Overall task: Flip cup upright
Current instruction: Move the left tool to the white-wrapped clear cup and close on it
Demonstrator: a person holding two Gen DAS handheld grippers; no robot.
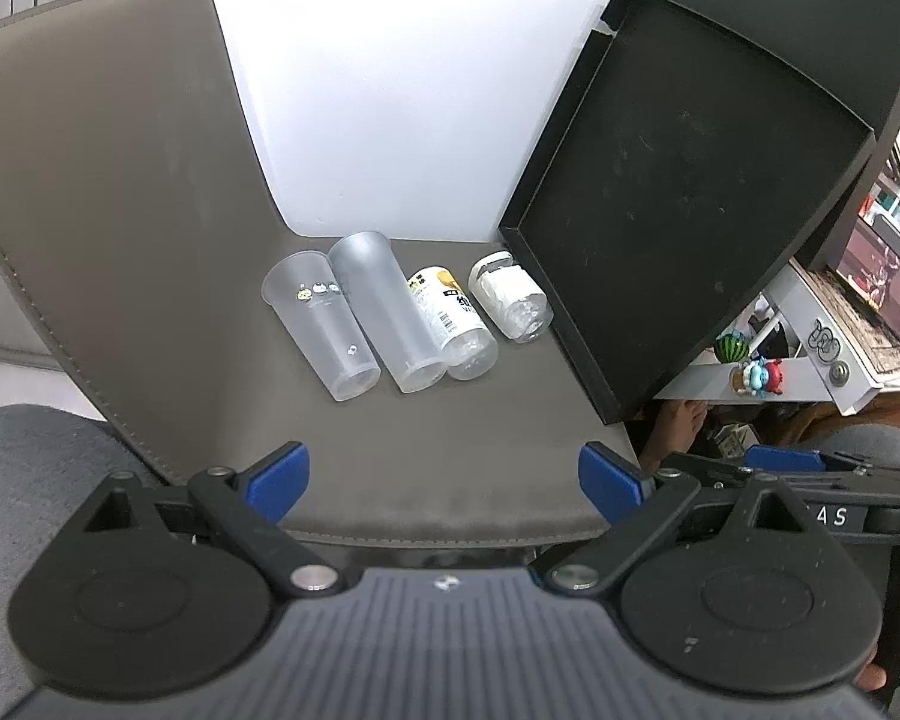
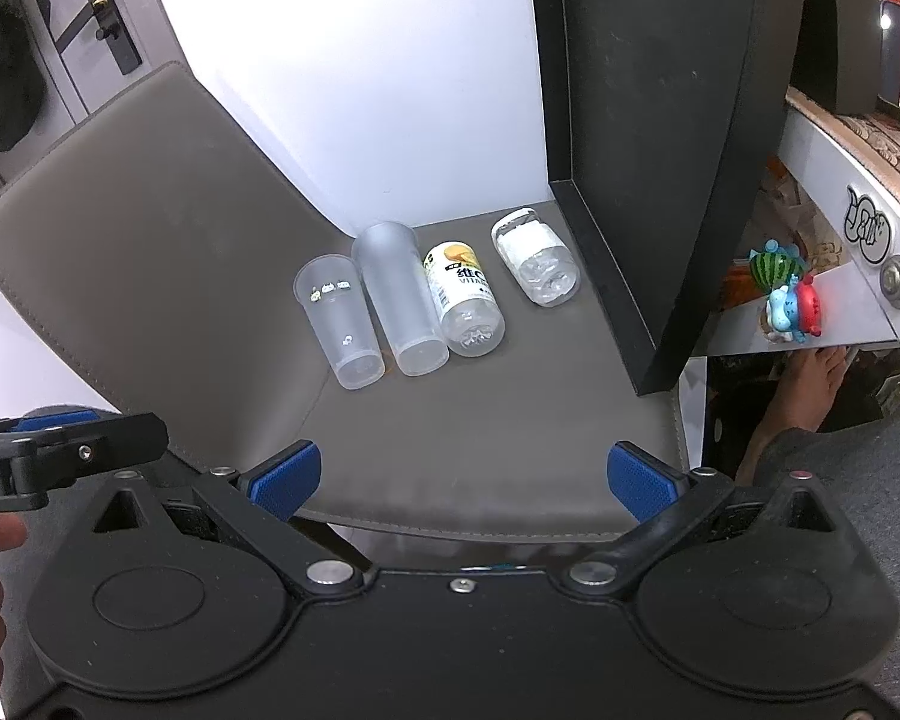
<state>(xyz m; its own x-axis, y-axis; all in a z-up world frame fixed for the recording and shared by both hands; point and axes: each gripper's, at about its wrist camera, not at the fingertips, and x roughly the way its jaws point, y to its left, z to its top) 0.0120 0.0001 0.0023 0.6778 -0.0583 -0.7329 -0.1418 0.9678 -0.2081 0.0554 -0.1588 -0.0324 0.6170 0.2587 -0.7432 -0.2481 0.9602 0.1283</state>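
Two clear plastic cups lie on their sides on the grey mat: a short one with small stickers and a taller frosted one, bases pointing toward me. A yellow-labelled bottle and a white-labelled bottle lie to their right. My left gripper is open and empty, near the mat's front edge. My right gripper is open and empty, also at the front edge. The right gripper shows at the right of the left wrist view.
A black tray leans upright at the mat's right side, next to the white-labelled bottle. A white wall stands behind the mat. A white shelf with small toy figures is at the right. A bare foot is below it.
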